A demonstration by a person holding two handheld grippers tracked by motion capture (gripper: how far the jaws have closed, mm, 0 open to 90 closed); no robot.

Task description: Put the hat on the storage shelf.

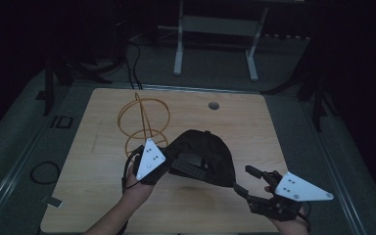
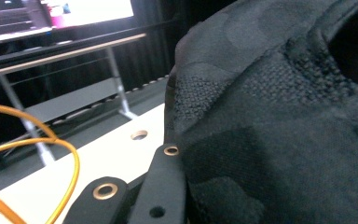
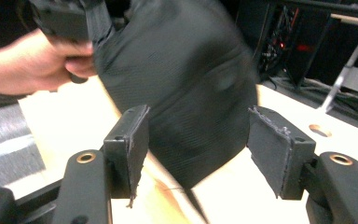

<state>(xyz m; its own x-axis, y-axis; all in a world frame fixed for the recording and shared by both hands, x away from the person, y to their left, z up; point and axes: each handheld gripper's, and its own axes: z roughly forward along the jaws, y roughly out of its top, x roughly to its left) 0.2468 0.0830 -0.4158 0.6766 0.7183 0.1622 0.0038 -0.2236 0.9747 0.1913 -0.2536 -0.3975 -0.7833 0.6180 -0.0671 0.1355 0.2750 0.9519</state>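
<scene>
No readable text, label, brand or number — screen content too blurred to read.

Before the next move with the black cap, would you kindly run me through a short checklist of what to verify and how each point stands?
1. Left gripper shut on the black fabric cap: ok; the cloth sits pinched at its fingers.
2. Cap lifted off the light wooden table: ok, judging by its shadow below.
3. Right gripper free of the cap: ok; its fingers stand apart with nothing pressed between them.
4. Orange wire stand upright, clear behind the cap: ok.
5. Cap's brim position: cannot tell, too dark.
6. Cable of the right gripper untangled: cannot tell.
</scene>
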